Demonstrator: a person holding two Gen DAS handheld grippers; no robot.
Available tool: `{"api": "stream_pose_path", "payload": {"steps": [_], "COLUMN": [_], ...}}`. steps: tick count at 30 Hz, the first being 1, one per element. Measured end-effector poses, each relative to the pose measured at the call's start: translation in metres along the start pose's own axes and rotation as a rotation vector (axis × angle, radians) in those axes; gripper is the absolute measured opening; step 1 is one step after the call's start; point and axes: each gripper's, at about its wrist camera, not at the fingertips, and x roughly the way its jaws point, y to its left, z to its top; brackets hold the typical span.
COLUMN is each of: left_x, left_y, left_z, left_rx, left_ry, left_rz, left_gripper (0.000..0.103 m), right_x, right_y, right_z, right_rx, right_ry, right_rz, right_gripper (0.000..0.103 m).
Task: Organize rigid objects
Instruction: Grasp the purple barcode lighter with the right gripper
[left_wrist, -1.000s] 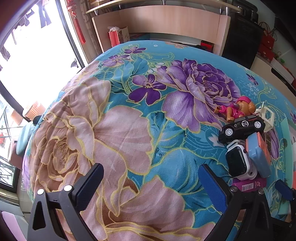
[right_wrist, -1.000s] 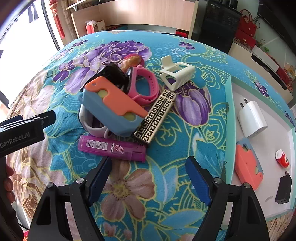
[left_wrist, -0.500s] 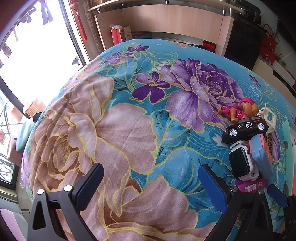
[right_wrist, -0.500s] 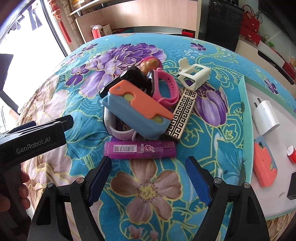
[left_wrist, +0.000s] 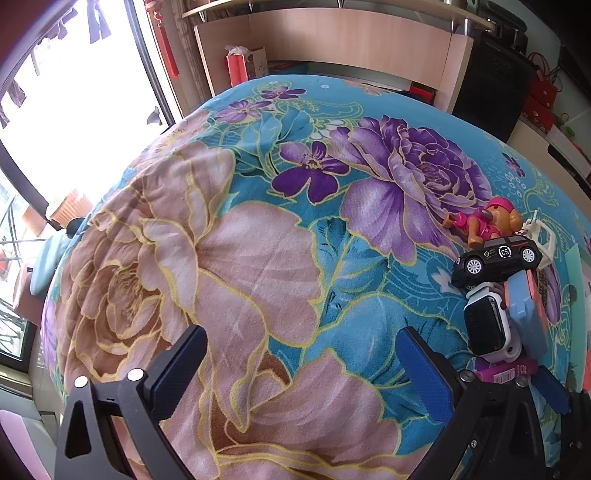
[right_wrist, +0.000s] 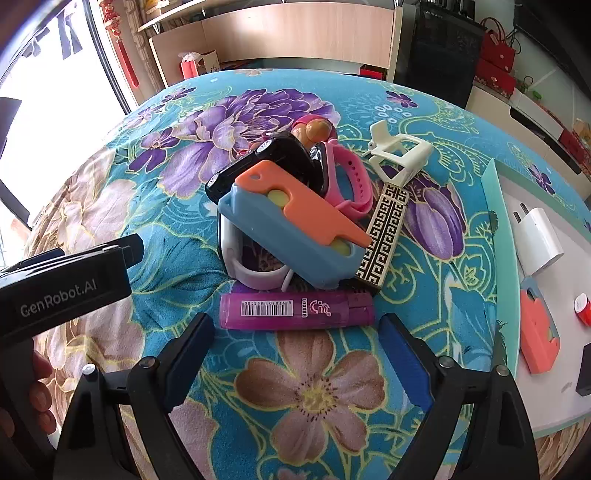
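Right now the right gripper (right_wrist: 295, 350) has just been opening wider, with nothing between its jaws, likely to fit around the purple highlighter (right_wrist: 295, 308) lying just ahead, at the near edge of the toy pile. The left gripper (left_wrist: 299, 365) hangs wide open over bare blanket (left_wrist: 221, 258) (probably just waiting). Sorted things lie on the white tray (right_wrist: 506, 236) nearby.

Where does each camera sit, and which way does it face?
Left wrist: on the left hand-held gripper, angled down at the flowered blanket; own open fingers show.
Right wrist: on the right hand-held gripper, angled down at the purple marker; own open fingers and a hand show.
Shared: toy car, the marker's pile.
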Motion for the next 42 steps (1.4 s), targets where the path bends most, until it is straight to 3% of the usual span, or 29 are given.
{"api": "stream_pose_path", "payload": {"steps": [19,27,42], "left_x": [-0.001,-0.001,-0.007], "left_y": [-0.011,-0.019,-0.037], "left_z": [0.001,0.001,0.0], "left_rx": [0.039,0.064,0.112], "left_ry": [-0.007,-0.012,-0.03], "left_rz": [0.01,0.012,-0.006], "left_gripper": [0.103,0.103,0.103], "right_x": [-0.002,-0.009,-0.026], "right_y": [-0.007,-0.018,-0.042], "right_z": [0.002,0.002,0.003], "right_rx": [0.034,0.064,0.109], "right_ry": [-0.018,-0.015,-0.03], "right_rz": [0.003,0.034,0.065], "right_gripper": [0.091,0.081,0.082]}}
